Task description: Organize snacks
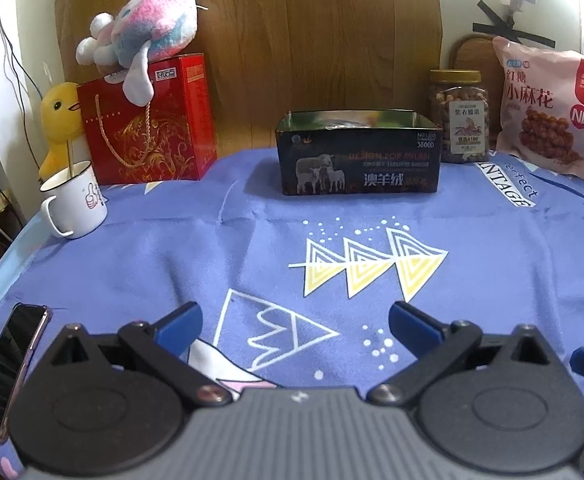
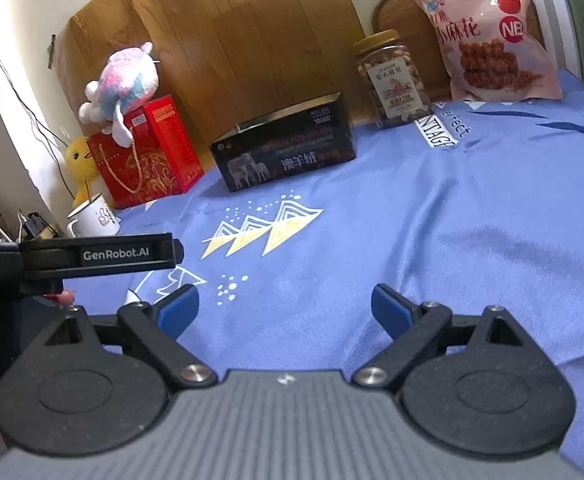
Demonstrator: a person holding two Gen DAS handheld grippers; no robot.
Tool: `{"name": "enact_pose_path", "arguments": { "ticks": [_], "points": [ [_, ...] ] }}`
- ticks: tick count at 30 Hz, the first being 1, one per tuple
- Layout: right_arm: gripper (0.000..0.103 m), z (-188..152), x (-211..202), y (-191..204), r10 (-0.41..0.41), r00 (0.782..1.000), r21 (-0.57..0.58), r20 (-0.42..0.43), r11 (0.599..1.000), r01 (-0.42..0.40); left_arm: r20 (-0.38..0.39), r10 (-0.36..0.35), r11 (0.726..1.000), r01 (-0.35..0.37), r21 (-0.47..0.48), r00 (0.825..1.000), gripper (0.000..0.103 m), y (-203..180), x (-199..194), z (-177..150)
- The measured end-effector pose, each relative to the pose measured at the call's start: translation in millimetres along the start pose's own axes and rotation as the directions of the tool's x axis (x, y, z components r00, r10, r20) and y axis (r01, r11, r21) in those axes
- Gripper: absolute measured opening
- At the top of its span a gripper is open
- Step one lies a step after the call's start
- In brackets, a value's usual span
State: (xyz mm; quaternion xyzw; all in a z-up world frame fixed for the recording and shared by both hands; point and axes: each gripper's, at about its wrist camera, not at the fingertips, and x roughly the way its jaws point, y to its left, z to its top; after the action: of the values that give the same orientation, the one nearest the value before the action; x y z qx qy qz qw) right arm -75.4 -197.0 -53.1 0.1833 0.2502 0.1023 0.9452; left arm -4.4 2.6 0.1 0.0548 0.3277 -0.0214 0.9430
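Observation:
A black open-topped tin box with sheep printed on it stands at the back middle of the blue cloth; it also shows in the right wrist view. A clear jar of nuts with a gold lid stands right of it, also seen in the right wrist view. A pink snack bag leans upright at the far right, also in the right wrist view. My left gripper is open and empty, low over the cloth near the front. My right gripper is open and empty, also near the front.
A red gift box with a plush toy on top stands back left, beside a yellow duck toy and a white mug. A phone lies at the front left edge. The left gripper's body shows at left.

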Motion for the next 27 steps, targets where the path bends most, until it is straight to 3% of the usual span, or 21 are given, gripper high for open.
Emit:
{"name": "enact_pose_path", "arguments": {
  "ticks": [13,19,23,27],
  "points": [
    [0.095,13,9,-9,-0.053,0.999,-0.024,0.0,0.998,0.053,0.023,-0.039,0.999,0.039,0.0,0.999,0.103,1,9,7],
    [0.095,35,13,-19,-0.074,0.997,-0.079,0.005,0.994,0.074,0.065,-0.019,1.0,0.018,0.012,0.998,0.103,2,4,16],
    [0.095,56,20,-24,-0.032,0.999,-0.058,-0.026,0.998,0.03,0.011,-0.074,0.997,0.074,-0.014,0.997,0.103,4,12,31],
    [0.095,66,17,-21,-0.024,1.0,-0.055,-0.02,0.998,0.023,-0.013,-0.037,0.999,0.037,-0.024,0.999,0.103,7,18,38]
  ]
}}
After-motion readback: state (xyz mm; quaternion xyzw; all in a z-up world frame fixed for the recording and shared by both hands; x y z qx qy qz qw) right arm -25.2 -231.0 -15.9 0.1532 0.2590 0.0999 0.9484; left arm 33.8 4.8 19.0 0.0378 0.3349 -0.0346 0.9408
